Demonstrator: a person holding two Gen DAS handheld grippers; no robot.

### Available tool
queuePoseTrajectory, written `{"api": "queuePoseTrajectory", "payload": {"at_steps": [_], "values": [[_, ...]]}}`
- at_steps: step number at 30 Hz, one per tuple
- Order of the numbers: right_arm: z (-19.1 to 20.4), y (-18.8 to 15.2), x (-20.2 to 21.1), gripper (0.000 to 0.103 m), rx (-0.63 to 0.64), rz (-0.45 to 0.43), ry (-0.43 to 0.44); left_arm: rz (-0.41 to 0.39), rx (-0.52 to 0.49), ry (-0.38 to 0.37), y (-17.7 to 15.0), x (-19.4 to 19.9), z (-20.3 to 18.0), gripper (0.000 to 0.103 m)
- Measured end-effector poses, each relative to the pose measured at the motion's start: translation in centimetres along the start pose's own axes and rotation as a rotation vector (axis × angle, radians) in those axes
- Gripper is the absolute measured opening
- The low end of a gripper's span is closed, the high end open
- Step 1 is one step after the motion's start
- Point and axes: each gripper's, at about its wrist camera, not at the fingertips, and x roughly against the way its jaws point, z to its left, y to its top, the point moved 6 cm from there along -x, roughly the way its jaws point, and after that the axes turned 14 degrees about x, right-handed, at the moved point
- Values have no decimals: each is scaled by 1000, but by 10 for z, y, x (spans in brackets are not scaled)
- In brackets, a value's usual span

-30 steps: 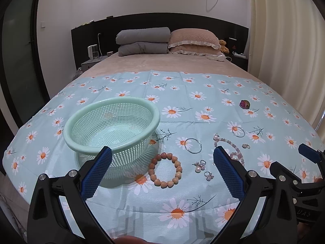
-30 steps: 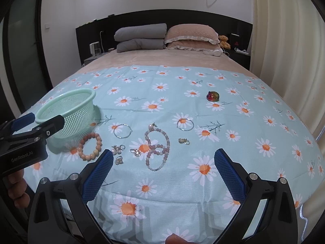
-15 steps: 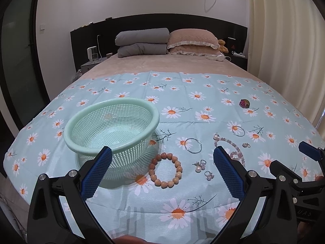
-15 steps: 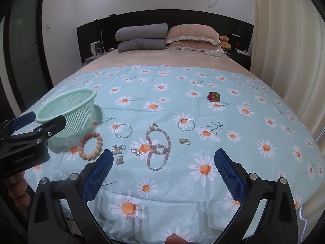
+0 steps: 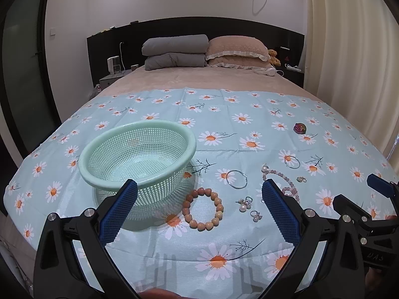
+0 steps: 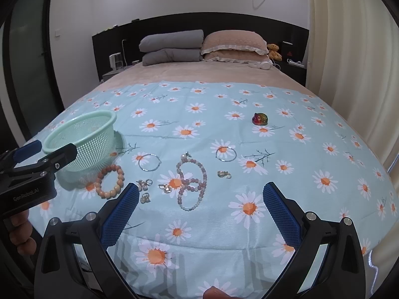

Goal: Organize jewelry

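Here both tongs hang over the near edge of a daisy cloth spread on a bed. Left tongs: jaws wide apart, nothing between them. Right tongs: likewise wide apart and empty.

The jewelry lies loose on the cloth, none of it in the basket. Beside the basket sits a peach bead bracelet; farther right come a silver hoop, small earrings and a pink bead strand.

The left view looks down into the basket, showing its mesh floor bare, and its right finger hides part of the strand. The right view shows the strand whole, with a second hoop, a small charm and an iridescent piece well apart toward the pillows.

Compared with one second ago, both tongs have held their wide opening, and the jewelry and basket lie unmoved; the framing has shifted only slightly.
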Motion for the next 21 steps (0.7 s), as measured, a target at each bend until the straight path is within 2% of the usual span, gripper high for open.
{"api": "queuePoseTrajectory", "payload": {"at_steps": [21], "values": [[-2, 1, -1, 96, 2, 9, -5, -3, -27, -5, -5, 0, -5, 98]]}}
